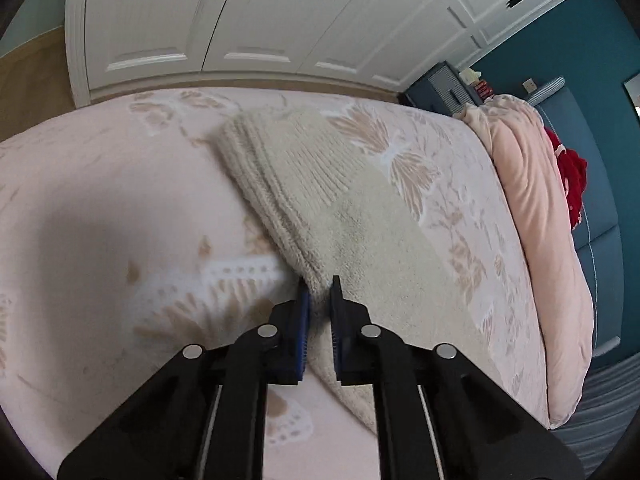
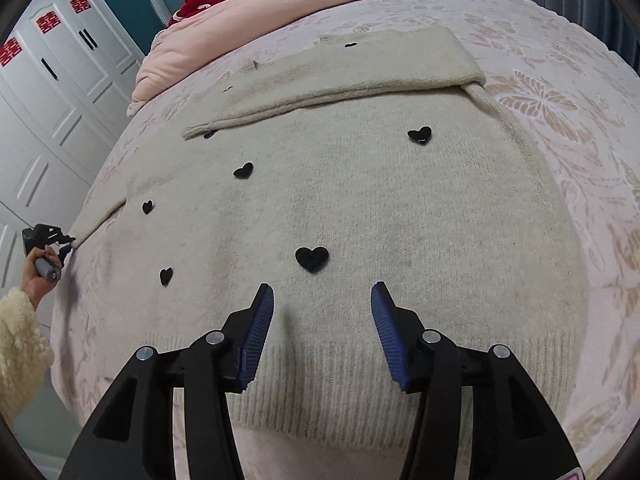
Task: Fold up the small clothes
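Cream knit, fuzzy, dotted with black felt hearts: the sweater point(image 2: 352, 208) lies flat on the bedspread point(image 2: 580, 128), filling mid-frame. My left gripper point(image 1: 319, 288) pinches its ribbed sleeve cuff point(image 1: 280, 176), ready to fold inward. My right gripper point(image 2: 322, 294) hovers spread above the ribbed hem

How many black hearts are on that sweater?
5 plain on the sweater: upper right, centre, upper middle, left, lower left. The folded sleeve half-hides others.
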Available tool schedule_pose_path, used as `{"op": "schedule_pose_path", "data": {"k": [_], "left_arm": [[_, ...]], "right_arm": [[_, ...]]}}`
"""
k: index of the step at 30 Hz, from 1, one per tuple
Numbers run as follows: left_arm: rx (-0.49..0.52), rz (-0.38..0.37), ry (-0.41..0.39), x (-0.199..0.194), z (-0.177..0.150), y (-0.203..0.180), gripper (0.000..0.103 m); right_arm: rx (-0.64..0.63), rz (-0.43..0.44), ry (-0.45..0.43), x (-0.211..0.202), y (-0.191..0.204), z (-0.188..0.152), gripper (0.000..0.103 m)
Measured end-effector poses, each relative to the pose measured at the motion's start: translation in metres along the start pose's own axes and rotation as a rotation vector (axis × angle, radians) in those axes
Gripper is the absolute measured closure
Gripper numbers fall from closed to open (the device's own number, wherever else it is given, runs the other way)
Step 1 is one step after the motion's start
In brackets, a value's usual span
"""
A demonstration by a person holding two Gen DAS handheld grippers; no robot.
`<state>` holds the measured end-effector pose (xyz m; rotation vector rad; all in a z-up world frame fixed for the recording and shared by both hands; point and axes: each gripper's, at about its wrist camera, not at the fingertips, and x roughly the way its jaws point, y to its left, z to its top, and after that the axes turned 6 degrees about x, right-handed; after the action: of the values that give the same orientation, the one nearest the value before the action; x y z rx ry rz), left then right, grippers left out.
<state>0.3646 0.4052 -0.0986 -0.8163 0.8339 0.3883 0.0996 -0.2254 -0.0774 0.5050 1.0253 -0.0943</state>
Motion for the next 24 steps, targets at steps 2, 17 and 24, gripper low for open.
{"op": "schedule_pose_path", "data": {"k": [2,17,24], "left_arm": [[0.05,-0.038,-0.073,-0.021,-0.002,-0.024,0.095],[0.845,-0.656,0.157,-0.153,-0.302,-0.311,0.09],[0.735,-0.513,0.376,-0.092,-0.351,-0.235,0.039]], "right_arm": [[-0.008,0.003,-0.01,-0.005,0.004,0.0,0.048],[0.062,0.063,-0.056,-0.026,-0.015,0.004,0.047],[0.053,-0.003,-0.079,-0.033,-0.047,0.012,0.039]]}}
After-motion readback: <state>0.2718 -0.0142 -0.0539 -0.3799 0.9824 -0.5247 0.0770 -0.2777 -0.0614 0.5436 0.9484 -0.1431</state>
